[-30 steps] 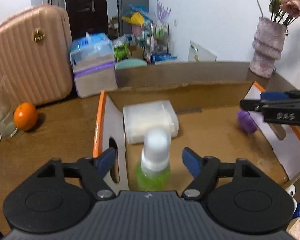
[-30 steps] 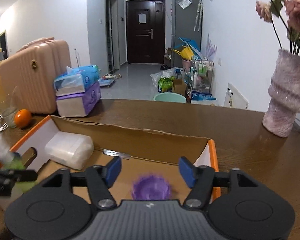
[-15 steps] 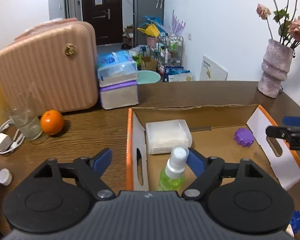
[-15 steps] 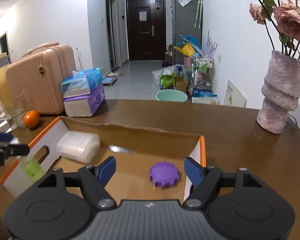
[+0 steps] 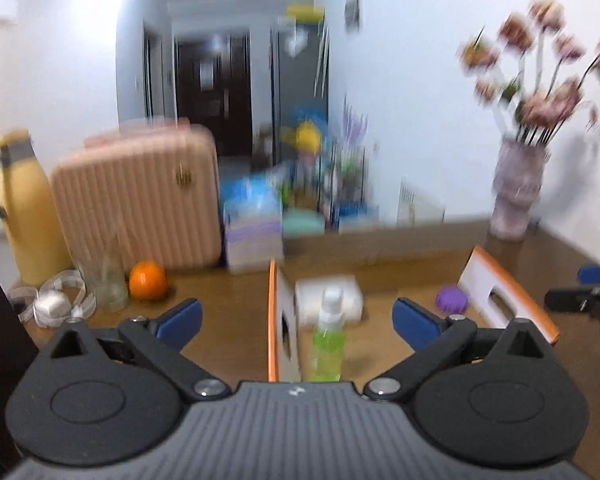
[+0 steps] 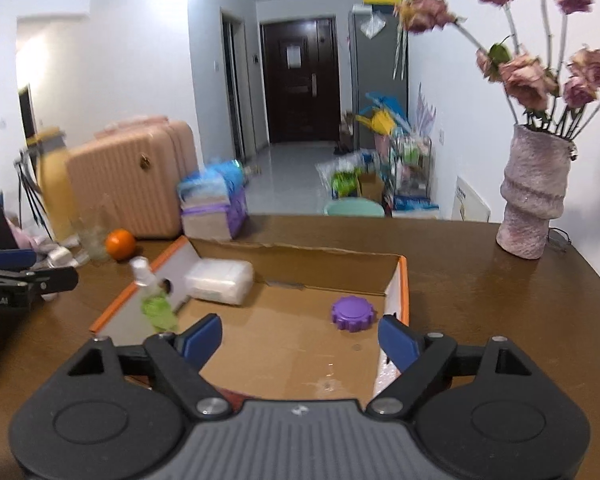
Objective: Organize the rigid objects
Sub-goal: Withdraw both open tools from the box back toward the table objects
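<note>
spray bottle [image 5: 327,338], upright in the left end of the cardboard box [image 6: 300,264], straight ahead of and below the left claw [image 5: 296,314], whose jaws have just been opening wide with nothing gripped; purple cap [image 6: 352,313] on the box floor ahead of the right claw [image 6: 300,338], likewise opening, empty, tilted slightly down.

Open shallow cardboard box [image 6: 320,258] with orange-edged flaps, holding upright green spray bottle [image 6: 154,300]; translucent white plastic case [image 6: 219,281]; purple toothed cap [image 6: 352,313] lying flat
</note>
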Demonstrator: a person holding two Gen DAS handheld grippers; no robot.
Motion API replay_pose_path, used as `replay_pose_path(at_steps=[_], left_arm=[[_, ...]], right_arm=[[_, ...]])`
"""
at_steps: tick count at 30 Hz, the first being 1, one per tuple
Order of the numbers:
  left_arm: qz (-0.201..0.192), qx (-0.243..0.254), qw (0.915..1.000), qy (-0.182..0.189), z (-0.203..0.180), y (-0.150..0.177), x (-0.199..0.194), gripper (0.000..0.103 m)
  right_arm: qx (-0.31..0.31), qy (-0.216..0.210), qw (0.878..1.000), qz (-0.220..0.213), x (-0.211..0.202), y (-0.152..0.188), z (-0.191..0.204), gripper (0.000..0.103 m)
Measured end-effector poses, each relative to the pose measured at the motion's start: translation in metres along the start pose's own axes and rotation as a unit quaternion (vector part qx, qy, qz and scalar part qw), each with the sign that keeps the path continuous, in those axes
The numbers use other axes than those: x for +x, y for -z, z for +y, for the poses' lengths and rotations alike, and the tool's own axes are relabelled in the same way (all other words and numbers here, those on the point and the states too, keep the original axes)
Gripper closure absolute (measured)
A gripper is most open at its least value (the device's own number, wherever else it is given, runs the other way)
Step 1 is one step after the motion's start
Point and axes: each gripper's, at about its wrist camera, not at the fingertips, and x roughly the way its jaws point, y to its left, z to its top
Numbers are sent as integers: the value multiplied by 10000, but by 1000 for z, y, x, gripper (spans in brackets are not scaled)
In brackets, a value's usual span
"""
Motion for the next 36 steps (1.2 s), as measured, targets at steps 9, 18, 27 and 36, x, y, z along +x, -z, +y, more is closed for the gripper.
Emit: replay_pose_path(at_steps=[9, 18, 27, 36], left_arm=[[-1104, -312, 9933, 149, -12, 47, -58, 0], [-1263, -95, 9919, 74, -16, 72, -96, 0], [-1370, -177, 9903, 163, -13, 105, -141, 0], [-975, 122, 9950, 182, -7, 162, -201, 0]], right_arm=[[-229, 221, 9892, -1428, -57, 57, 27, 5], [-32, 228, 9882, -1515, -79, 80, 35, 5], [-18, 219, 9882, -1517, -119, 125, 52, 5], [-62, 36, 9898, -1424, -181, 191, 75, 1]])
